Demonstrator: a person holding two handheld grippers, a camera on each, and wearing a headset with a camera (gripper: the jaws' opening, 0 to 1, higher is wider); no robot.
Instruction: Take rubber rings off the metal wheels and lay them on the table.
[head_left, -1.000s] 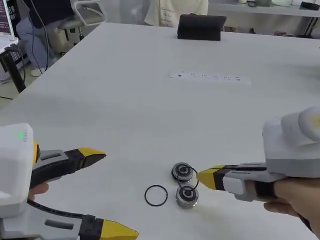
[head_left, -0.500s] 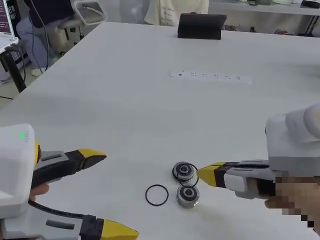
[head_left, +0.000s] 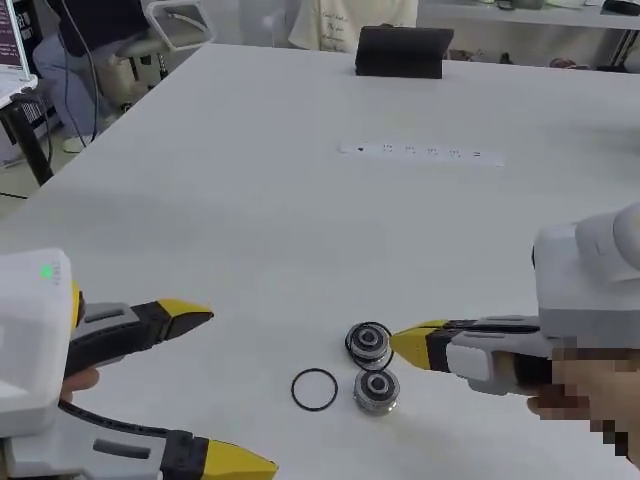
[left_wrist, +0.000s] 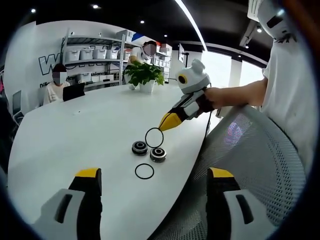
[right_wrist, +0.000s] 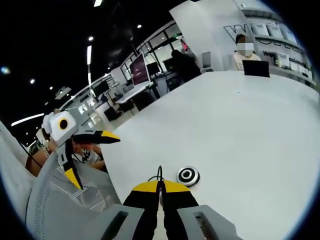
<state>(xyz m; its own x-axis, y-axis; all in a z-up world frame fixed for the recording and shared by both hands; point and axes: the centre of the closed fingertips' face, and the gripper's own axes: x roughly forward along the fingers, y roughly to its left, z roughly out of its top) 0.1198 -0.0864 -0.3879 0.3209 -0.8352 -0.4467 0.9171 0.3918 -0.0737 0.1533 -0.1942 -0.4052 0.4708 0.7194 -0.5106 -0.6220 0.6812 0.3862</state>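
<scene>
While pinching ring (left_wrist: 154, 137) shut in right gripper (head_left: 395, 345) just above far wheel (head_left: 368, 341), holds left gripper (head_left: 238, 390) wide open. Shows other ring (head_left: 314, 389) flat on table (head_left: 300, 200) beside near wheel (head_left: 376, 390); probably leaves only laying the pinched one down.

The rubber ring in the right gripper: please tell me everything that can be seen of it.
The rubber ring is a thin, black, round loop that looks like soft rubber and keeps its circular shape. The right gripper has its yellow fingers shut on the ring's upper edge, so it hangs upright just above the two metal wheels on the white table. Whether its lower edge touches a wheel cannot be told.
</scene>
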